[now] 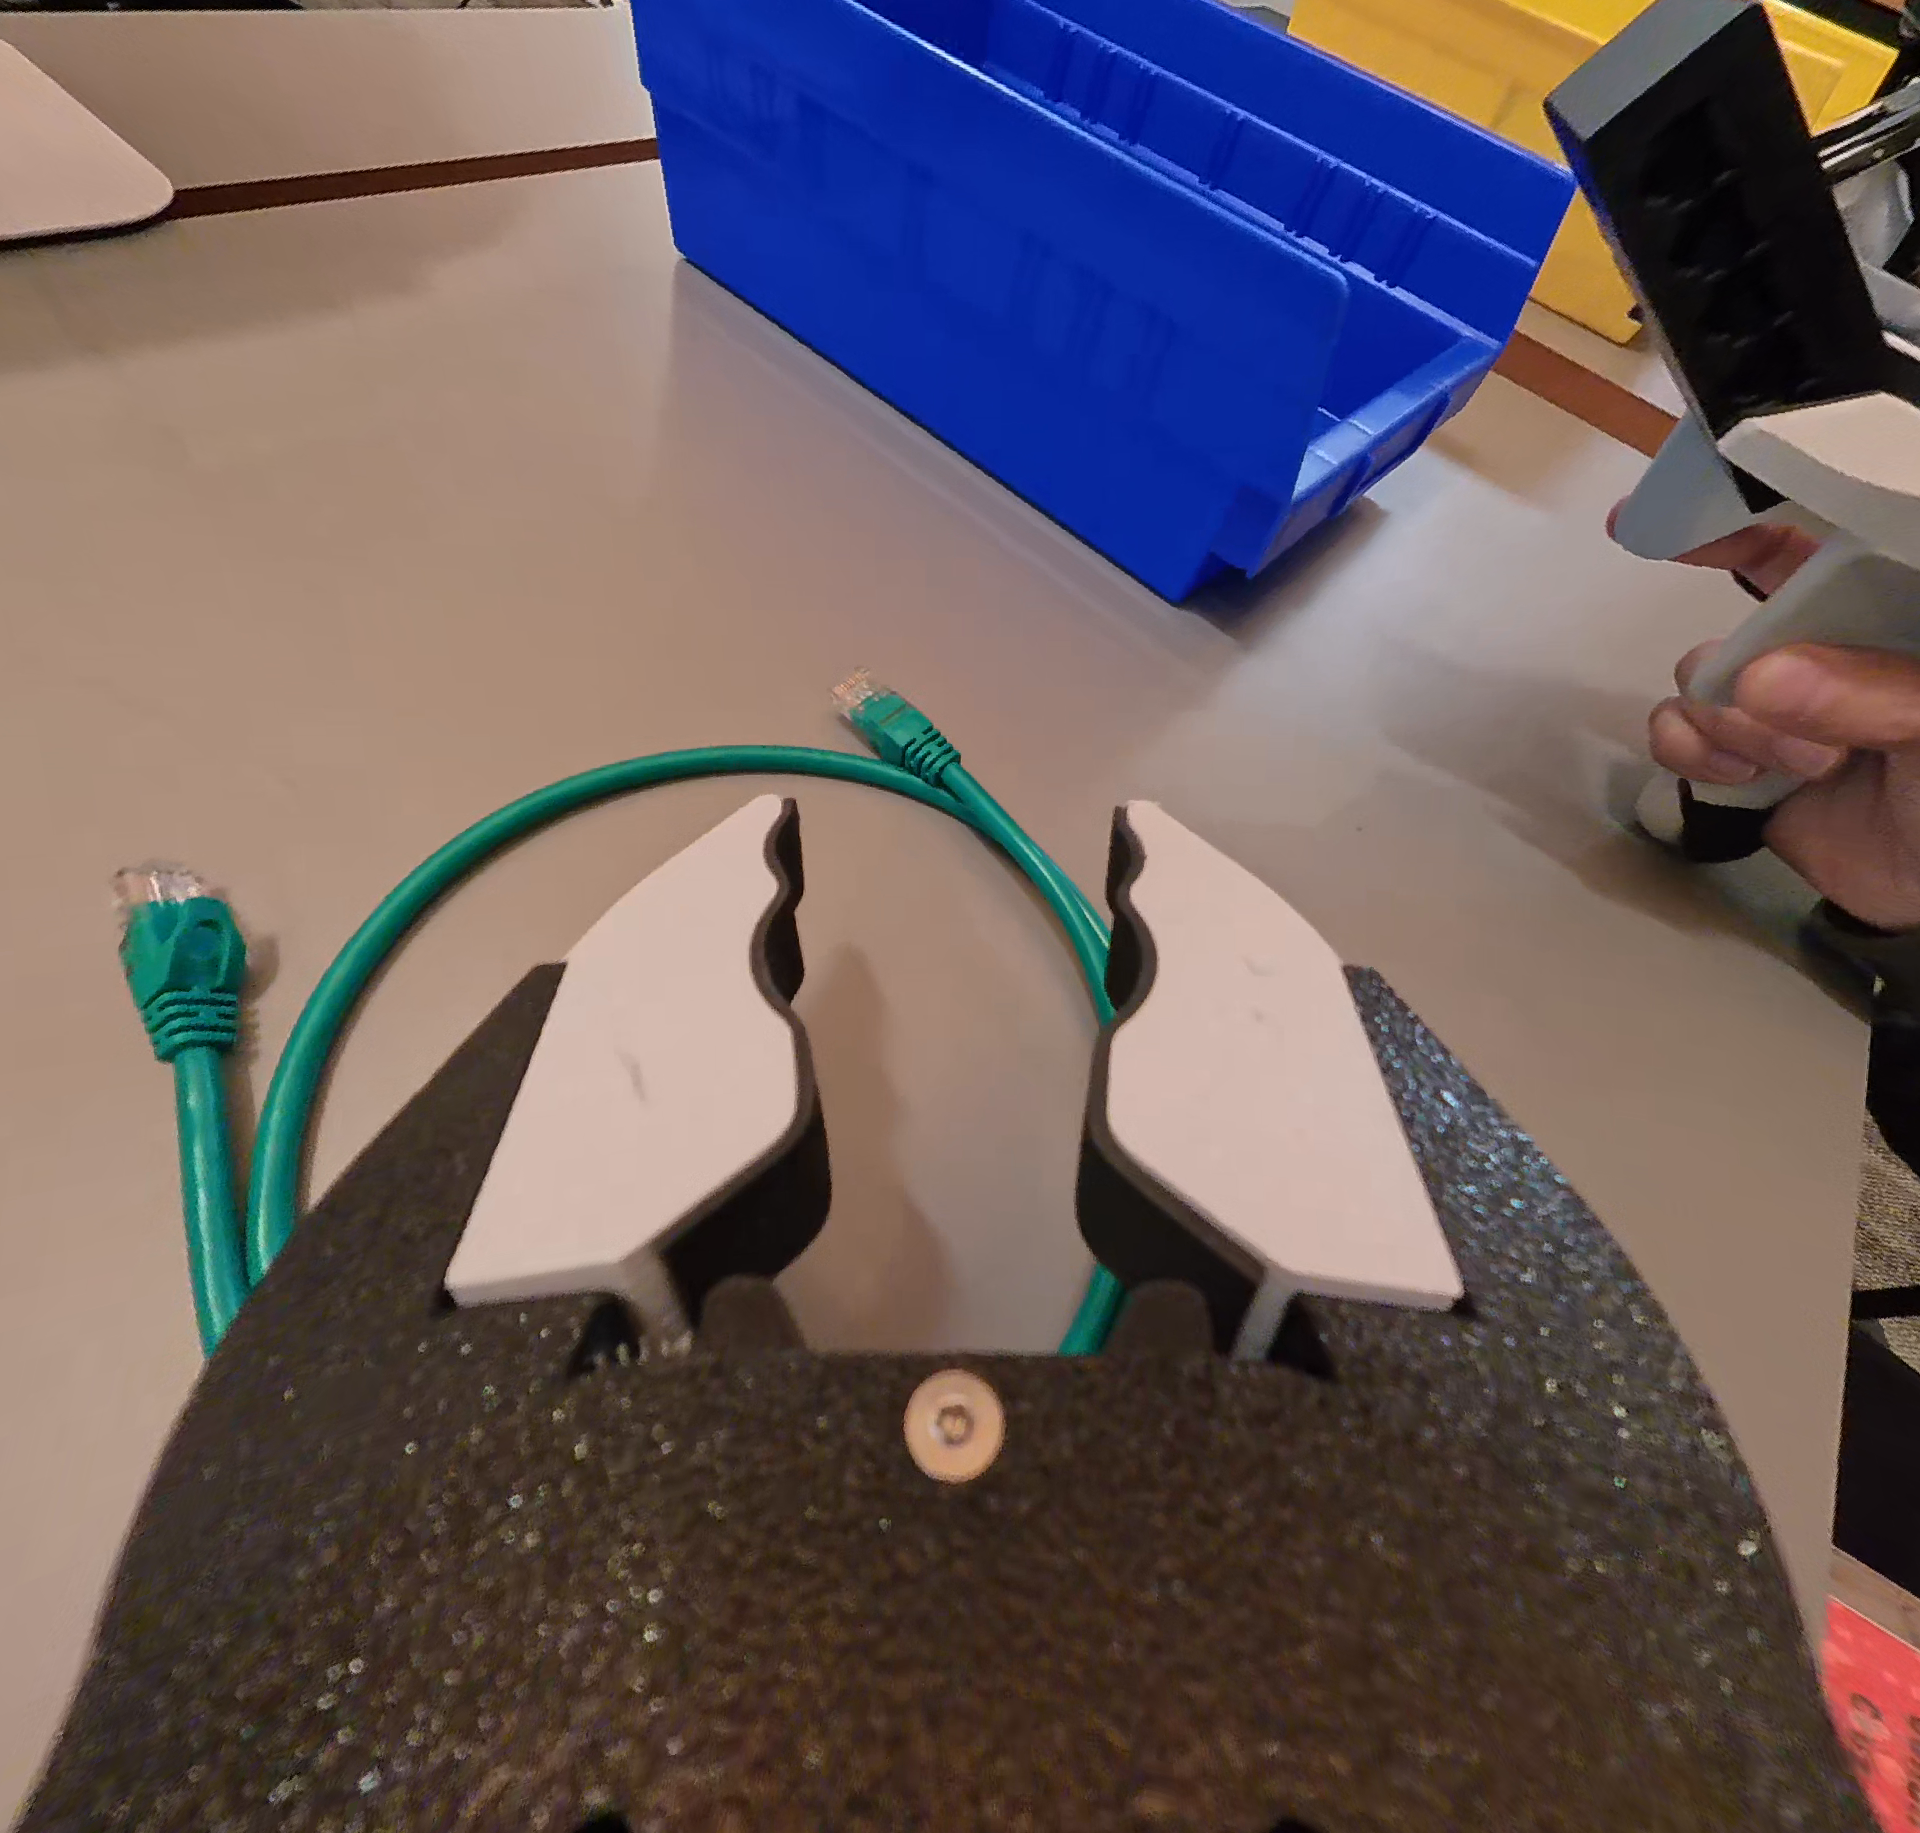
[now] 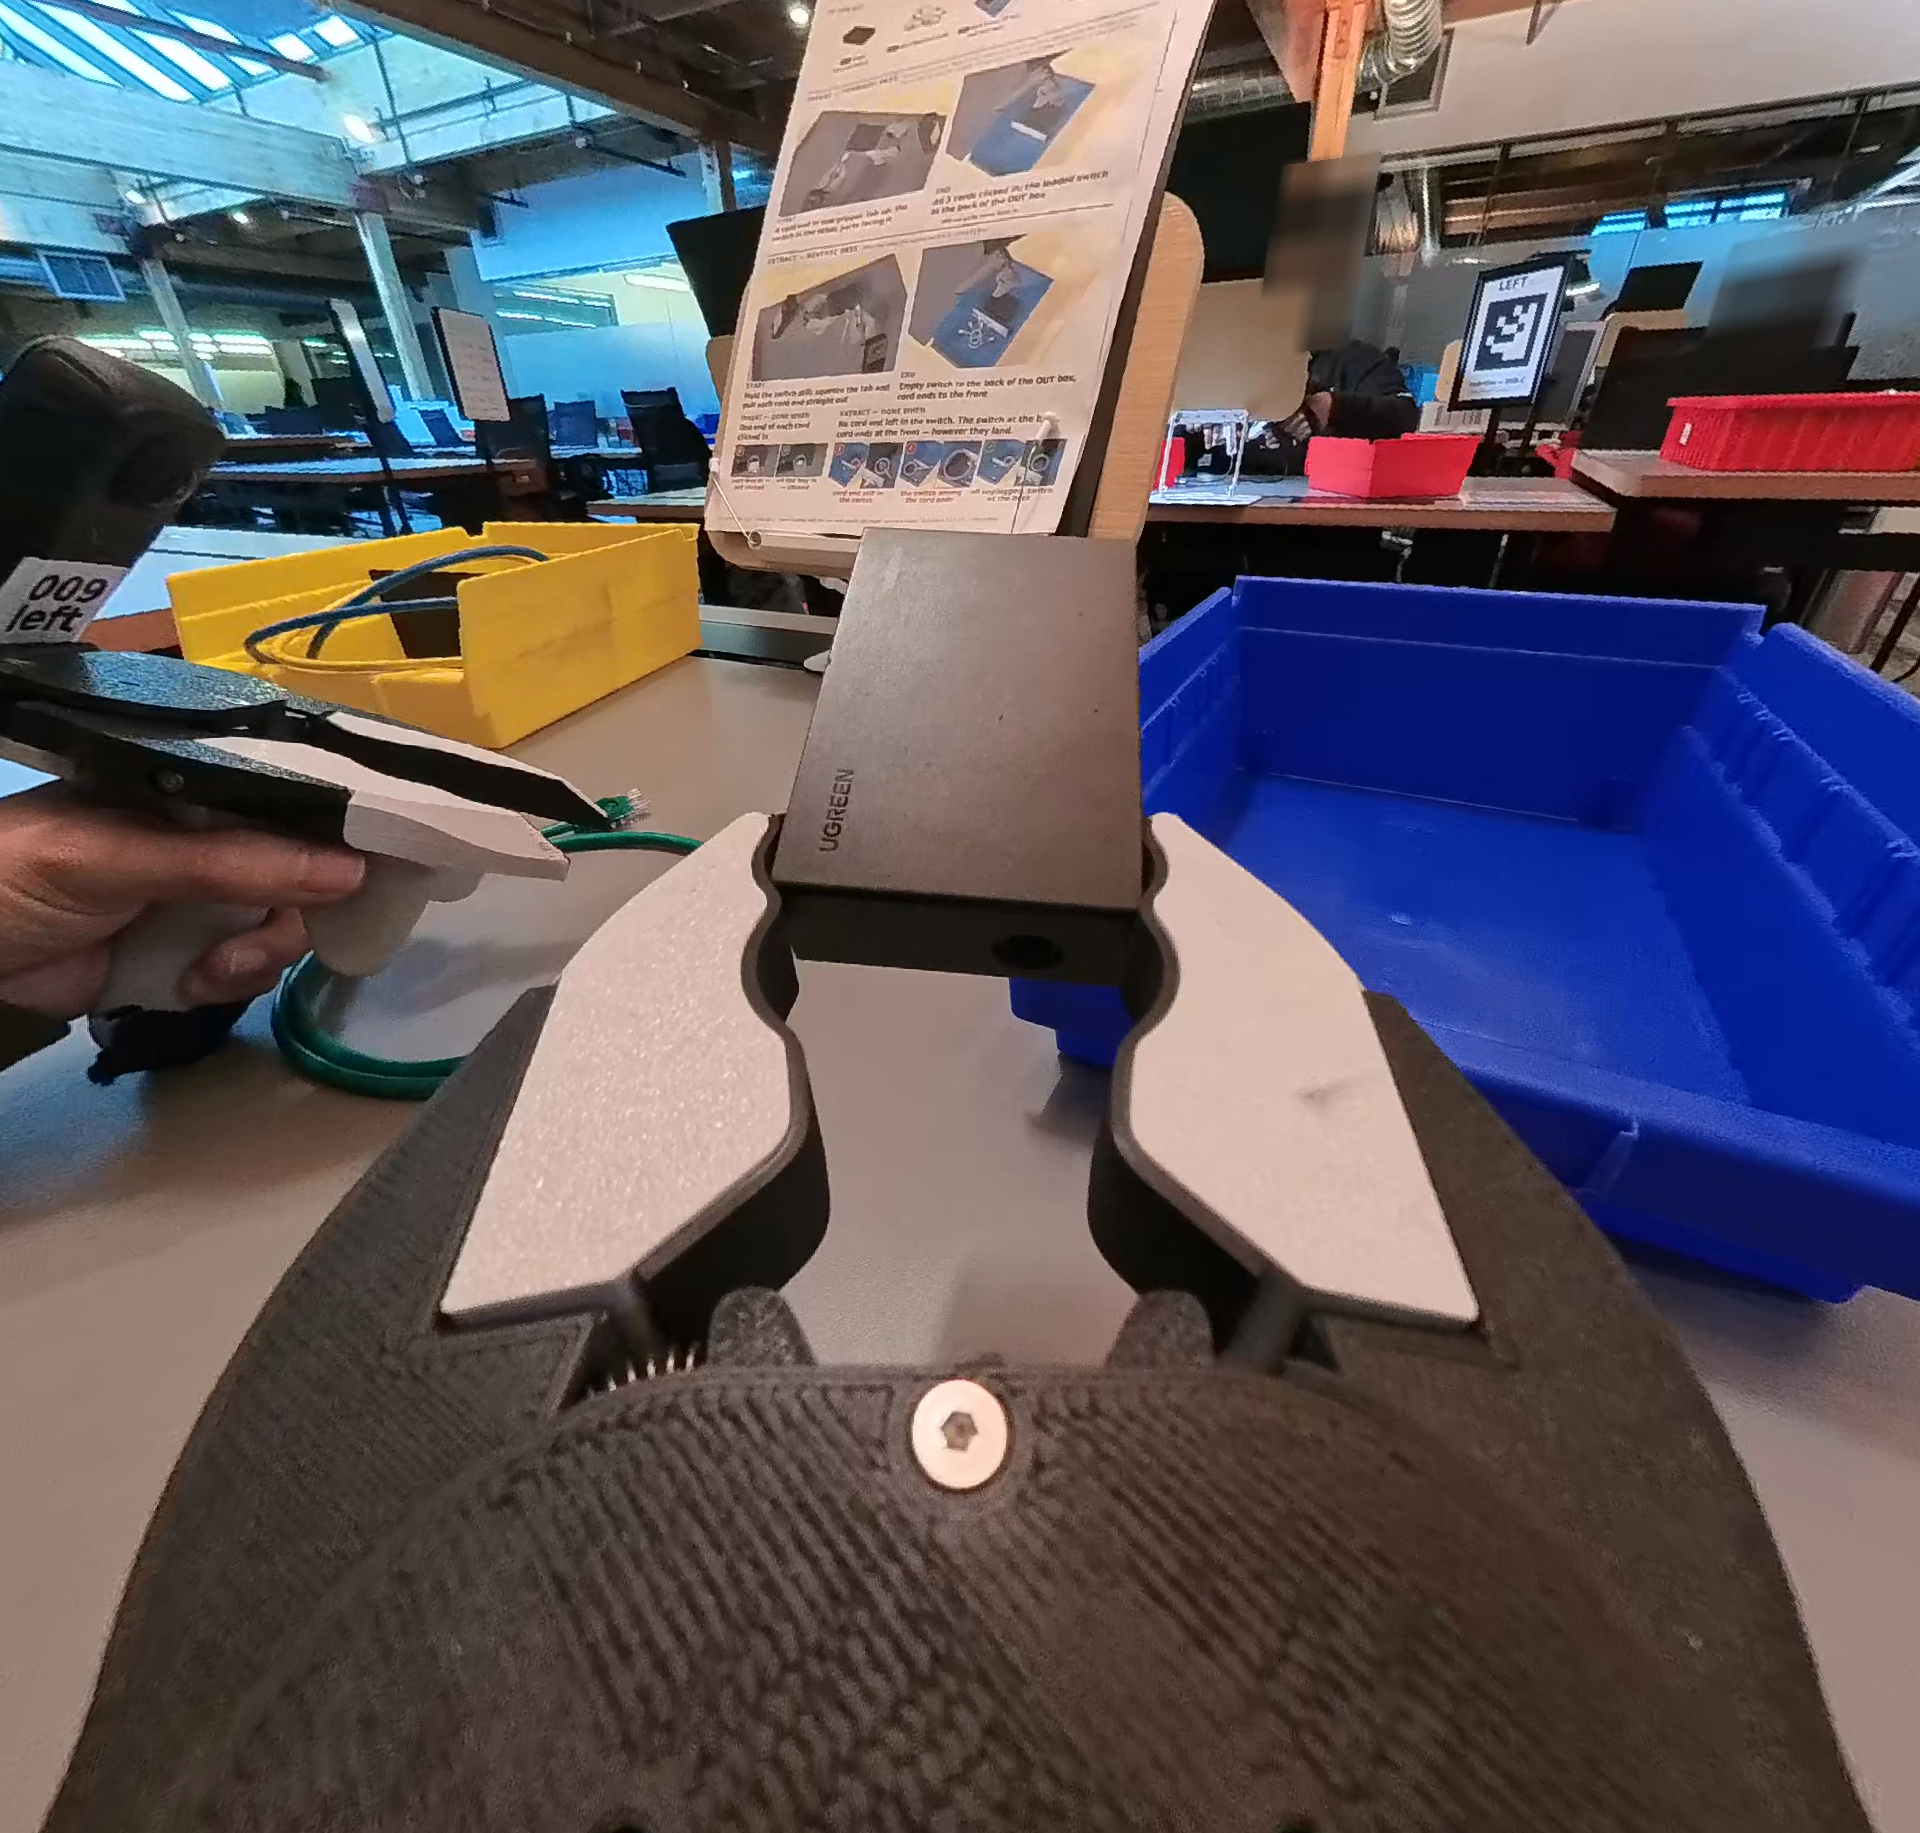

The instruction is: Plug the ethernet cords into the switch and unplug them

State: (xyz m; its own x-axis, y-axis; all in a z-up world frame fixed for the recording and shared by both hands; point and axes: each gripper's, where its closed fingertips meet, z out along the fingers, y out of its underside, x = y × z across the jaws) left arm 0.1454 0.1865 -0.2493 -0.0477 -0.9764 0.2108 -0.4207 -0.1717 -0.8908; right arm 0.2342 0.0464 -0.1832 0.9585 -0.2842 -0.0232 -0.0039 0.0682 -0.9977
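So the switch (image 2: 961, 744) is being clamped at its near end between the right gripper (image 2: 961, 879) fingertips, lifted off the table (image 1: 416, 495), while the left gripper (image 1: 951, 848) is being held wide and empty over the green ethernet cord (image 1: 582, 796). Probably the plug (image 1: 883, 723) just past the left fingertips is being lined up; it's best pinched at the boot, with the blue bin (image 1: 1039, 308) crowding the far side and open table to the left.

Green ethernet cord (image 1: 623, 796) partly hidden beneath left gripper (image 1: 954, 827); switch (image 2: 977, 723) ports facing away, unseen; blue bin (image 2: 1558, 848) cropped at right edge.
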